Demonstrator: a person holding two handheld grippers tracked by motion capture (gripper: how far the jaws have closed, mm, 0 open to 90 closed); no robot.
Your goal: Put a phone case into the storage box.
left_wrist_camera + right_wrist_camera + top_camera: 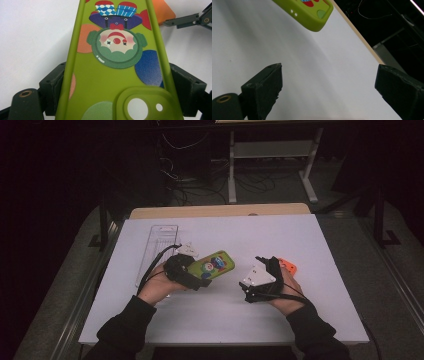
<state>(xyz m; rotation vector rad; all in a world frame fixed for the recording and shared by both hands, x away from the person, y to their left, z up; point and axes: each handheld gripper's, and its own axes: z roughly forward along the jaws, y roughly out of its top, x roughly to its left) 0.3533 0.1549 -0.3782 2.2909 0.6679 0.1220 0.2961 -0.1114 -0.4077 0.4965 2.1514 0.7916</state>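
White board covers the tabletop [300,235], which takes up the middle of the high view, a strip of pale wood showing along its far edge and dark floor with cables beyond it. A person's two forearms in dark sleeves come in from the bottom of that frame. A clear plastic tray [156,245] lies flat in the upper left part of the white surface, just beyond the left hand [157,287].

Left of centre, the left gripper [200,272] is clamped on a green phone case [216,265] printed with a clown and coloured circles. In the left gripper view the case [112,75] runs up the middle of the frame, its two long edges pressed between the black jaws at the lower left and lower right, its camera cut-out at the bottom; the clown appears upside down there.

Right of centre in the high view, the right hand [286,292] holds the right gripper [267,265], a grey three-cornered plate on top of it. Its jaws stand wide apart in the right gripper view, one at the lower left and one at the lower right, with nothing but white surface between them; a corner of the green case [308,11] shows at the top of that frame.

A small orange object [288,266] lies on the white surface just beside the right gripper, partly hidden by it; its corner [162,11] shows at the top right of the left gripper view.
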